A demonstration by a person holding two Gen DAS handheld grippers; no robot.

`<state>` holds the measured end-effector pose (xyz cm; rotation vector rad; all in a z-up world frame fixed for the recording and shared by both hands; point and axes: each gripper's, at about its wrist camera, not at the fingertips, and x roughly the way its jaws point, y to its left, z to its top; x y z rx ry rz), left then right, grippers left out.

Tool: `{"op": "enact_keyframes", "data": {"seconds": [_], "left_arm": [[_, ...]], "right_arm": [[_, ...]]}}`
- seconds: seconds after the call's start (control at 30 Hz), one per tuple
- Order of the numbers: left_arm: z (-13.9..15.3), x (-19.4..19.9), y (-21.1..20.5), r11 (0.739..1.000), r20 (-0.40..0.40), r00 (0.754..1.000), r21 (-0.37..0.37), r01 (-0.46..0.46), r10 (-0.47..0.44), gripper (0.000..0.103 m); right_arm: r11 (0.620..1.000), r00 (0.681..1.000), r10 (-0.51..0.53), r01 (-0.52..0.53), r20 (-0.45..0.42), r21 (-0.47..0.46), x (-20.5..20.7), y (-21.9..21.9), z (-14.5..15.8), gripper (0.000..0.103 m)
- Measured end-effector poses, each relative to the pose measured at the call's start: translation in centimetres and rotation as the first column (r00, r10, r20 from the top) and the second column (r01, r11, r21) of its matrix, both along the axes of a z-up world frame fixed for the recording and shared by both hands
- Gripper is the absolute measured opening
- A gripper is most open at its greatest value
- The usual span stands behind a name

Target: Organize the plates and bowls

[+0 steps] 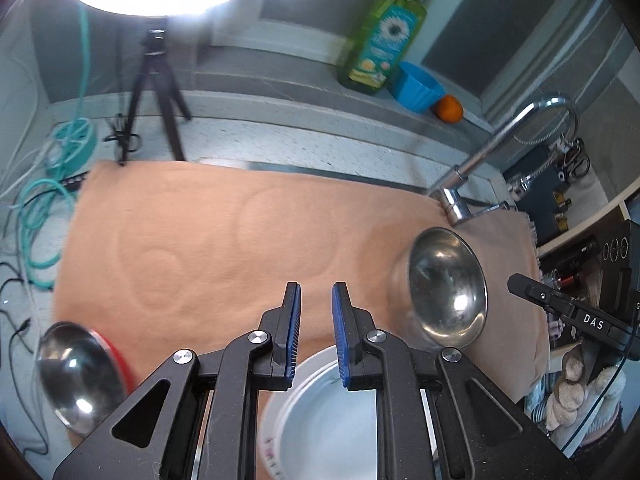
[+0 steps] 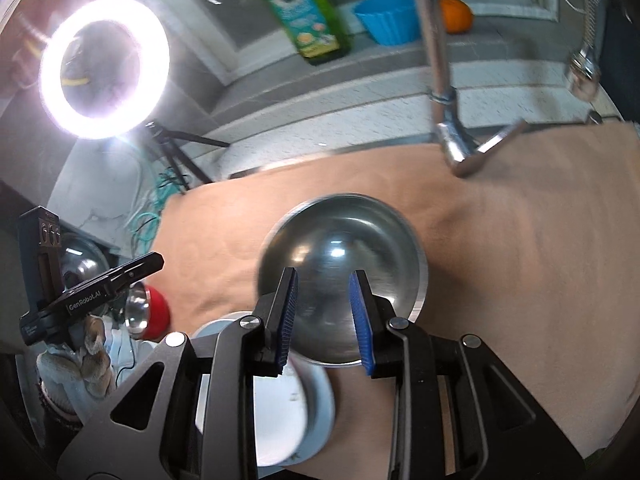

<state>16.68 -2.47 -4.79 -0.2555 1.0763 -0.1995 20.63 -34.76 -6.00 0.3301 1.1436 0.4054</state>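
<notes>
In the left wrist view my left gripper [image 1: 316, 292] hangs over the peach towel [image 1: 200, 240], its blue pads a narrow slit apart with nothing in it. A white plate [image 1: 328, 412] lies right under it. A steel bowl [image 1: 448, 288] rests on the towel to the right, with my right gripper [image 1: 514, 280] beside it. Another steel bowl [image 1: 80, 376] with a red edge sits at the lower left. In the right wrist view my right gripper [image 2: 324, 276] stands open above the steel bowl [image 2: 340, 240] without pressing on it. The white plate [image 2: 280, 408] lies at its lower left, and my left gripper [image 2: 156, 260] is at the far left.
A chrome faucet [image 1: 500, 140] rises at the towel's far right corner. On the ledge behind stand a green soap bottle [image 1: 384, 36], a blue bowl [image 1: 418, 86] and an orange [image 1: 450, 109]. A tripod [image 1: 152, 92] with a ring light and teal cables [image 1: 52, 184] are at the left.
</notes>
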Motion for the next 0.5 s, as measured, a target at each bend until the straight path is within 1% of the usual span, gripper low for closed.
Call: {"op": "enact_keyframes", "data": {"seconds": [0.13,0.23,0.3,0.43,0.5], "left_arm": [[0.5,-1.7,3.6,0.998,0.018,0.998,-0.003,-0.063,0.063,0.015],[0.7,-3.1,6.7,0.992,0.029,0.991,0.005,-0.127,0.127,0.015],[0.4,-4.1,9.1,0.983,0.026,0.983,0.001,-0.182,0.182,0.015],[-0.4,-5.7,12.7,0.963,0.008,0.963,0.009,-0.269,0.269,0.015],[-0.8,-6.5,14.1,0.953,-0.004,0.953,0.018,-0.303,0.303,0.015]], "right_arm": [[0.998,0.998,0.055,-0.056,0.016,0.029,-0.5,2.8,1.2,0.027],[0.994,0.995,0.095,-0.096,0.022,0.047,-0.8,5.0,1.8,0.028],[0.989,0.991,0.132,-0.133,0.023,0.062,-1.0,7.0,2.1,0.028],[0.975,0.978,0.209,-0.21,0.021,0.074,-1.4,11.1,2.1,0.037],[0.967,0.97,0.242,-0.243,0.017,0.078,-1.6,13.0,2.0,0.037]]}}
